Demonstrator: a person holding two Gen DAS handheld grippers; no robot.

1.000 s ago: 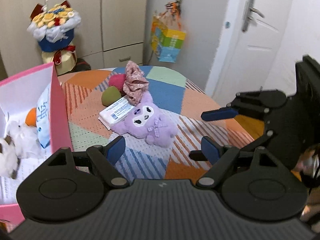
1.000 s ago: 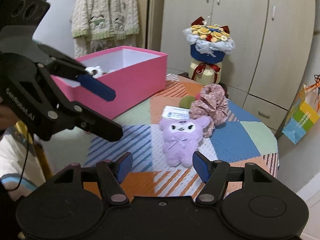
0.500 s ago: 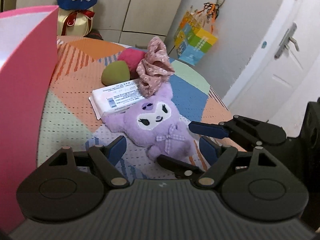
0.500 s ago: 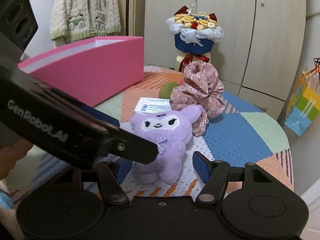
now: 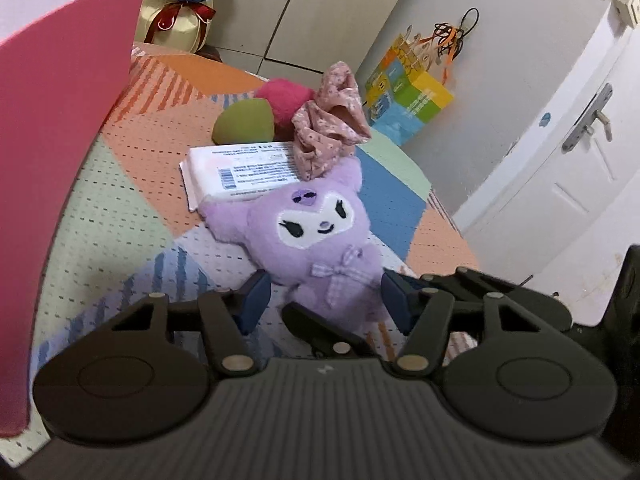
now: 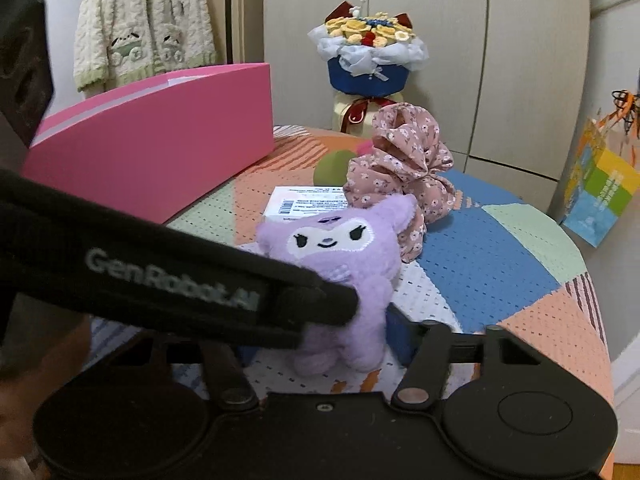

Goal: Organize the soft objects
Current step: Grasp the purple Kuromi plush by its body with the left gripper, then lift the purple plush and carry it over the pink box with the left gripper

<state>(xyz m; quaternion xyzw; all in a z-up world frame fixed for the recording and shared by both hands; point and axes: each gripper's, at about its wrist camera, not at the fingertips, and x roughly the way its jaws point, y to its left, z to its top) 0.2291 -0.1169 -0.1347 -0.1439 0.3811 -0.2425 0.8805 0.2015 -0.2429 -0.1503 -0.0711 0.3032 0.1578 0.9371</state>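
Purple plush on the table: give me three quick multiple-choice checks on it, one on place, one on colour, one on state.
1. What lies behind the purple plush, partly under the floral scrunchie?
A. a white packet
B. a book
C. a cup

2. What colour is the box on the table?
A. blue
B. pink
C. yellow

3. How do the left tongs stand to the plush?
A. far above it
B. one finger either side of its lower body
C. inside the box

Answers: 1 A, the white packet shows a barcode label behind the plush's head. 2 B, its wall is plain pink. 3 B, the blue pads flank the plush; both tongs have just been closing.
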